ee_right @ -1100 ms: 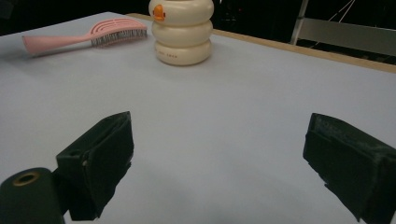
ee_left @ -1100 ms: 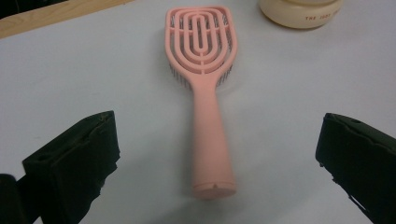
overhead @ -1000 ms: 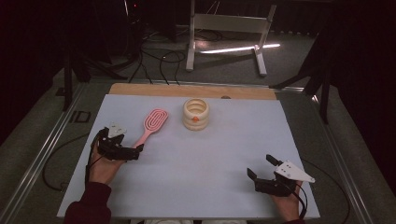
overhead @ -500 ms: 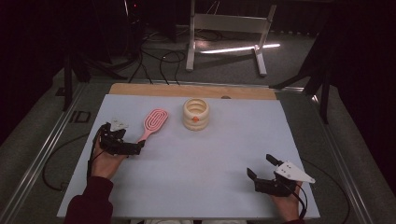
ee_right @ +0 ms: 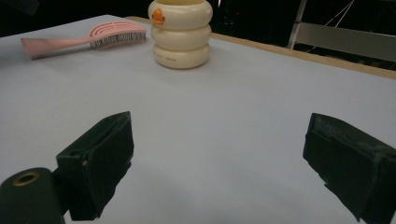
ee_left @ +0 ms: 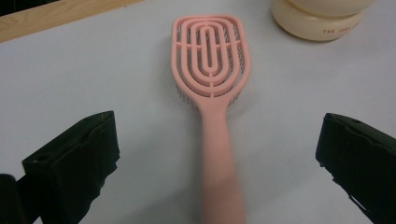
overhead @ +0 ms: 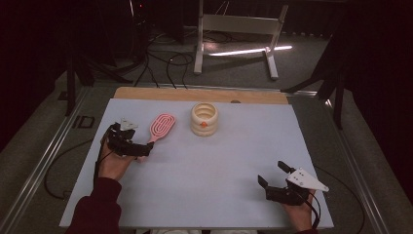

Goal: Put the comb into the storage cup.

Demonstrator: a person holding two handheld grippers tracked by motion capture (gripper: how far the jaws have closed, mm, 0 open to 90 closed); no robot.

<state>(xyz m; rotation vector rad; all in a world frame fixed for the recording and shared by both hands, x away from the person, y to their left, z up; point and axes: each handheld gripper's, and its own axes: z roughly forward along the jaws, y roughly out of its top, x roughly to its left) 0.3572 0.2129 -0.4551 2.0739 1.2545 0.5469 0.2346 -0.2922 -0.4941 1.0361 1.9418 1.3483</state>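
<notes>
A pink hairbrush lies flat on the pale mat, its head pointing away from me and its handle toward my left gripper. In the left gripper view the brush runs up the middle. My left gripper stands open with one jaw on each side of the handle, neither touching it. A cream ringed jar with an orange spot stands to the right of the brush. My right gripper rests open near the front right with nothing between its jaws. Its own view shows the jar and the brush far off.
The pale mat covers the table, with a wooden strip along the far edge. Metal rails run down both sides. Beyond the table are floor cables and a white stand.
My left gripper has moved right and slightly toward me, bringing its open jaws around the brush handle. The right gripper, the brush and the jar have not moved.
</notes>
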